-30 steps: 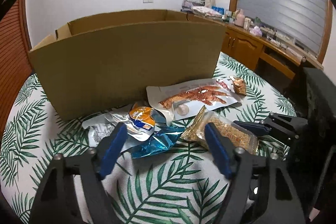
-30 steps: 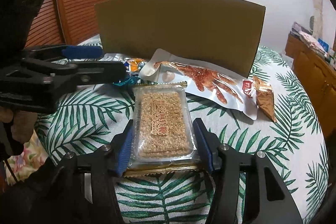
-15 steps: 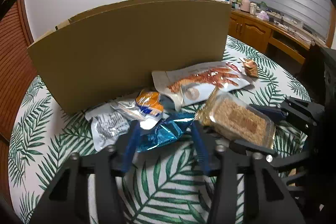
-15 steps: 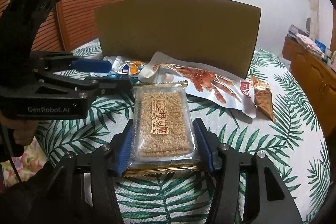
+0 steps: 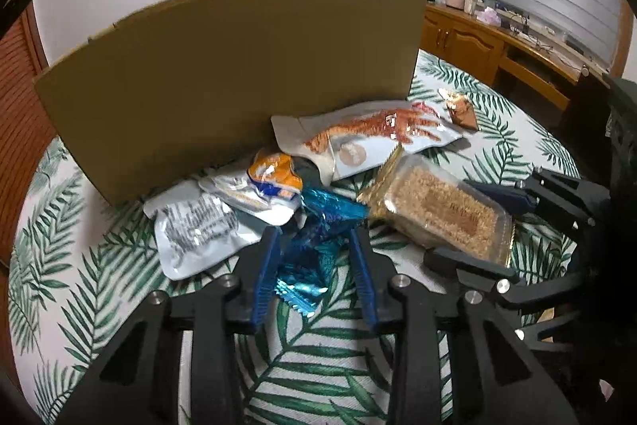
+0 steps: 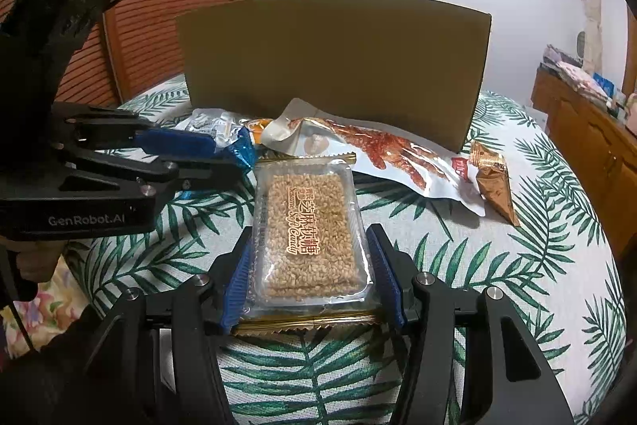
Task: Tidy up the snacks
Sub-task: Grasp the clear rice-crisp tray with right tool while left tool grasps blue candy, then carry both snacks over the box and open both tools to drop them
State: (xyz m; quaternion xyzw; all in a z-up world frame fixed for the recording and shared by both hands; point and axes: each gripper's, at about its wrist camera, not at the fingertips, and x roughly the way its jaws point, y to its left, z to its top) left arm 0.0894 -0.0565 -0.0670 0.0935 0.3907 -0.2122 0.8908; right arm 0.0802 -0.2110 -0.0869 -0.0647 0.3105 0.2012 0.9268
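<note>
The right claw point(image 6: 312, 279) grips a sesame candy pack point(image 6: 308, 232) by its long sides, the blue fingers point(image 6: 239, 281) pressed against the clear wrapper. The pack's long axis runs straight away from the claw toward the cardboard box point(image 6: 334, 62); its far end hangs above the desk point(image 6: 458, 265).

The left claw point(image 5: 316, 253) is narrowed around a crumpled blue foil wrapper point(image 5: 314, 245) that lies on the leaf-print cloth, its length pointing away from the claw toward the box. Whether the fingers actually pinch it, I cannot tell.

Just beyond lie a silver pouch point(image 5: 199, 226), an orange packet point(image 5: 274, 174), a large white bag point(image 5: 374, 138) lengthwise along the box front, and a small brown packet point(image 5: 462, 110).
</note>
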